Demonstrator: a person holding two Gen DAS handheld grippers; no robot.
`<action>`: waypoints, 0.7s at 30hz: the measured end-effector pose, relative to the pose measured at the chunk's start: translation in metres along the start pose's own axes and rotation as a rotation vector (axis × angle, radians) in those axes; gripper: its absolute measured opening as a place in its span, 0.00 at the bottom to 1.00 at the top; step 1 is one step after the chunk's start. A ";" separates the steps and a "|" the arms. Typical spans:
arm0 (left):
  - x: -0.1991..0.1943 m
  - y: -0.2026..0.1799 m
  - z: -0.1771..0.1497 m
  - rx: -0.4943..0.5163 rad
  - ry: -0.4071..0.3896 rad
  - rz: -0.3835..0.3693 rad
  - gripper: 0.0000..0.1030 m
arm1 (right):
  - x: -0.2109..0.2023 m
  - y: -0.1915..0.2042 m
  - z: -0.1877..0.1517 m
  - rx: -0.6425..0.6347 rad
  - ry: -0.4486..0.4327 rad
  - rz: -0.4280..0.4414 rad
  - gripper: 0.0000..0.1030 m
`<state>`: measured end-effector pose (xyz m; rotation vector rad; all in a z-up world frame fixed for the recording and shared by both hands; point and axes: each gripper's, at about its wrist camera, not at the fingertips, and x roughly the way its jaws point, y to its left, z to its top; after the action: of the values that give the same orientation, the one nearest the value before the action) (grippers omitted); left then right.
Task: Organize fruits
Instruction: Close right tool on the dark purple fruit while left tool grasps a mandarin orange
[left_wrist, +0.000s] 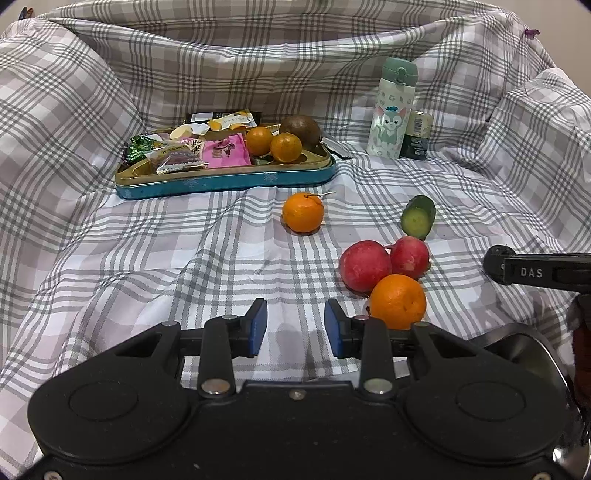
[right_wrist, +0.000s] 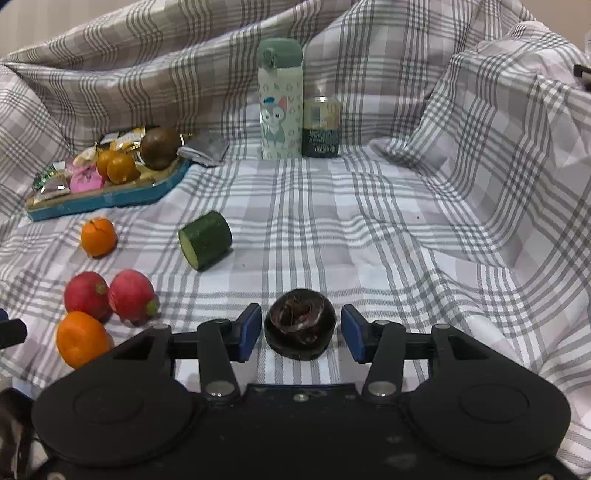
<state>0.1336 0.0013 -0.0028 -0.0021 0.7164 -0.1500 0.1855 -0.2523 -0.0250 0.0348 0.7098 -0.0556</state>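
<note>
Your right hand-held gripper (right_wrist: 299, 338) stands part open around the dark round fruit (right_wrist: 300, 328) near the cloth-covered desk's (right_wrist: 369, 240) front edge—pads clear, nothing held—while the left hand-held gripper (left_wrist: 295, 326) is nearly closed and empty—so either close in or back away.

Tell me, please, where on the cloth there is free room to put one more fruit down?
Free: the wide patch right of the cucumber piece, below the bottle and can. Also left of the lone orange, below the tin tray. Crowded: the tray, and around the two red fruits.
</note>
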 end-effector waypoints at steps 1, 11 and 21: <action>-0.001 -0.001 0.000 0.006 -0.002 0.000 0.41 | 0.002 0.000 0.000 0.003 0.006 0.003 0.50; -0.011 -0.017 0.006 0.029 0.016 -0.041 0.41 | 0.016 -0.010 0.004 0.065 0.040 0.015 0.50; -0.007 -0.058 0.019 0.065 0.039 -0.050 0.43 | 0.013 -0.008 0.003 0.010 0.035 0.023 0.44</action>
<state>0.1332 -0.0557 0.0189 0.0448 0.7501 -0.2218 0.1970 -0.2607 -0.0316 0.0541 0.7436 -0.0366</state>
